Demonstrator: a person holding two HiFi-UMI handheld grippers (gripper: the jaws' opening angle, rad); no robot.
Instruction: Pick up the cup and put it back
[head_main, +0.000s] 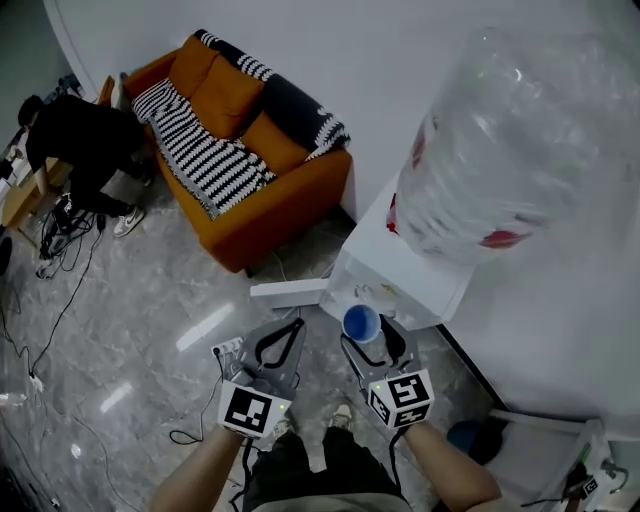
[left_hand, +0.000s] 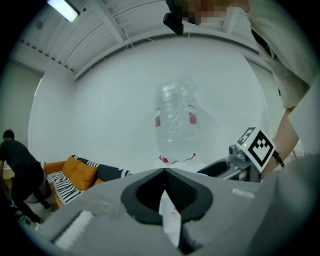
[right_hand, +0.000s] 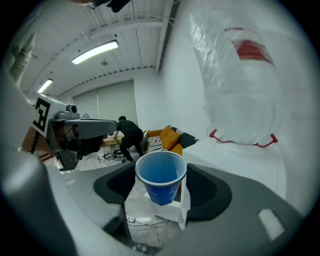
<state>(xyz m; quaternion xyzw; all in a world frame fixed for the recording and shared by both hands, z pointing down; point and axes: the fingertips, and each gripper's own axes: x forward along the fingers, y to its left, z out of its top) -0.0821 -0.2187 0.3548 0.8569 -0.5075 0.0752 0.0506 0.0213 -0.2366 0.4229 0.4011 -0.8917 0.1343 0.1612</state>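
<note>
Two grippers show at the bottom centre of the head view, and only the right gripper (head_main: 372, 340) has work. Its jaws stand wide, one pad on each side of the blue cup (right_hand: 161, 175), and carry it upright and clear of any surface. The cup hangs just in front of the white water dispenser (head_main: 400, 275), below the big clear bottle (head_main: 510, 140) that fills the upper right of the frame. The cup looks empty, though its bottom is hard to read. The left gripper (head_main: 290, 330) sits to the left of the cup, jaws closed tip to tip with nothing between them. The grip itself looks like the main risk. The cup's wall tapers and is probably thin, so a light squeeze could let it slide down and out, and a harder one could buckle the rim. Putting it back means bringing it in close under the dispenser's front. A jaw or the cup's lip could knock against the white body there and tip the cup. Releasing before the base sits flat would likely send it rolling onto the grey floor (head_main: 150, 330), well apart from the orange sofa (head_main: 250, 130) at upper left.
</note>
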